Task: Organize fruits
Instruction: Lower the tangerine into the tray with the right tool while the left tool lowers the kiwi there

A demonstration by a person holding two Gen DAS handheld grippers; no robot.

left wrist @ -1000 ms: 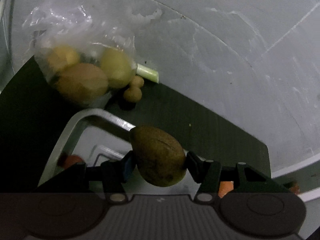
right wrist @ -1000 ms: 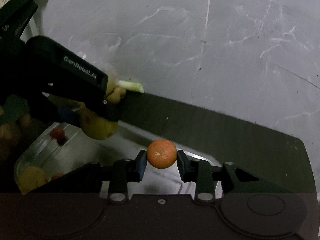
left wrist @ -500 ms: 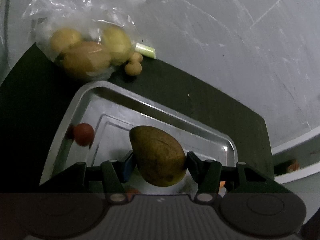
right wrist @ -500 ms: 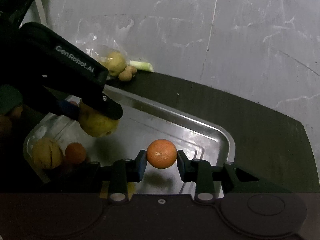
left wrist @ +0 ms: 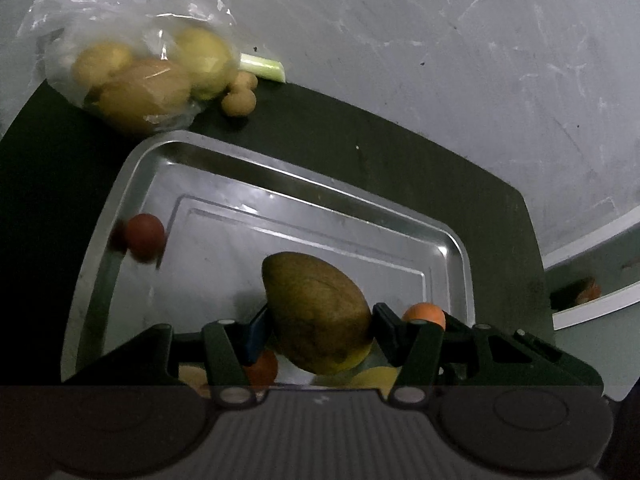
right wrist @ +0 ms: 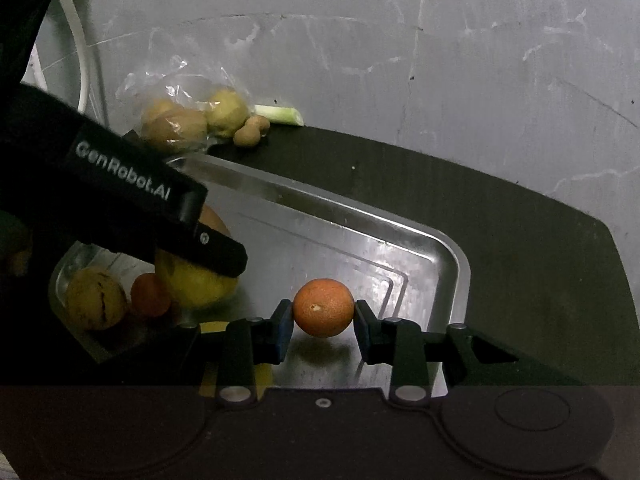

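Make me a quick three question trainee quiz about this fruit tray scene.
1. True or false: the right hand-held gripper holds an orange.
2. What does the left hand-held gripper hold: A) a mango, B) a leek, C) a bag?
3. Fill in: the bag of fruit lies ___ the tray.

Key: 1 true; 2 A; 3 outside.

The tray is shiny silver metal on a black bench. The mango is brownish green with a yellow underside; the orange is bright orange. A small red fruit lies in the tray. The clear bag holds yellow-tan fruit. The wall is scuffed grey.
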